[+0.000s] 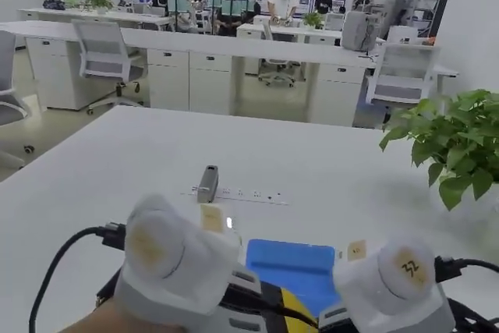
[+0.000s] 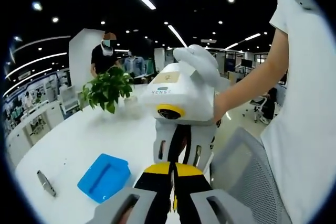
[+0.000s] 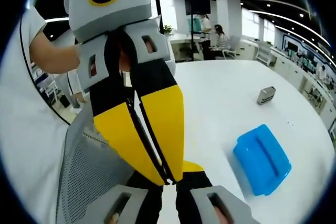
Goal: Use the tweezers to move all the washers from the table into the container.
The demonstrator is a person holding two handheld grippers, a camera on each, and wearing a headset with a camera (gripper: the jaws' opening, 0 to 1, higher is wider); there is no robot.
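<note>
White table [image 1: 156, 161]; gripper views show left claw [image 3: 167, 178] and right claw [image 2: 176, 159] closed, tips touching; head view shows a "22" label [image 1: 411, 268].

White desks [image 1: 234, 46], office chairs [image 1: 105, 52]

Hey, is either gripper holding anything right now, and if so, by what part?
Nothing is held. The left gripper and the right gripper are both shut, pointing tip to tip, with nothing visible between the jaws.
</note>
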